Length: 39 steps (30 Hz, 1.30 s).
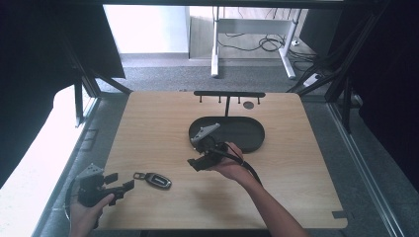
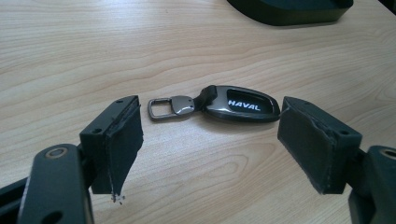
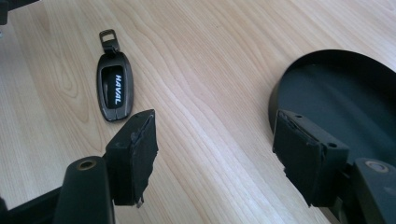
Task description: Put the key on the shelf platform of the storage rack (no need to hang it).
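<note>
A: Our key fob lies flat on the table, near the front left, its metal loop pointing towards our left hand. It lies just ahead of the left gripper, well short of the tray.

B: And the left gripper has nothing in it. Its jaws stand wide apart, with the fob lying just beyond the gap between them, untouched.

A: The right gripper is wide open too, and empty. We hold it above the table beside the tray's near rim, well apart from the fob.

B: So we judge the step in hand is the left pick-up. How do we do it well?

A: We ease forward until the pads flank the fob's dark body, not the loop, which would likely swing. We go low, since the fob is thin, and close across its narrow width.

B: The glossy shell may slip, so we squeeze square and lift slowly.
</note>
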Motion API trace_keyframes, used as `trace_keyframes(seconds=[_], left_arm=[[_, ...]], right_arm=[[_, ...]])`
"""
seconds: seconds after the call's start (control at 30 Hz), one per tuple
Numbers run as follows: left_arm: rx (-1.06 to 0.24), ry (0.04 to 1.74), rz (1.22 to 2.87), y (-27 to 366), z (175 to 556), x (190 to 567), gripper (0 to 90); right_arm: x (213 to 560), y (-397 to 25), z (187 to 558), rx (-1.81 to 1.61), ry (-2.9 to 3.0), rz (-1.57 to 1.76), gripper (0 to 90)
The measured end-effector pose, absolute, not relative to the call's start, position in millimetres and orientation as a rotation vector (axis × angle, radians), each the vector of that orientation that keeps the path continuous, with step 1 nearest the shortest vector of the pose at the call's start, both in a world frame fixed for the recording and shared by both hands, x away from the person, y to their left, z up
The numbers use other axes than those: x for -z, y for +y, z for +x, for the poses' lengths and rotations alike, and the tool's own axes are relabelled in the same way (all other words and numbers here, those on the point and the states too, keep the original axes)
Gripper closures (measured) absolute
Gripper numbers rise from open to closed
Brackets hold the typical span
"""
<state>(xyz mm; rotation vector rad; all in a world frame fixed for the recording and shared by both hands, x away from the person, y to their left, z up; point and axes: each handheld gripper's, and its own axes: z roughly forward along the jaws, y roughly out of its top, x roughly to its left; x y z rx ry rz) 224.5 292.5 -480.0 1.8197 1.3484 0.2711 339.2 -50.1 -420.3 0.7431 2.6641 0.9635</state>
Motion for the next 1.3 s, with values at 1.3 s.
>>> trace_keyframes(seconds=[1.3], left_arm=[[-0.271, 1.347, 1.814, 293.9, 224.8, 481.2, 22.3]], right_arm=[[459.4, 40.5, 329.2, -0.799, 2.87, 0.536, 31.0]])
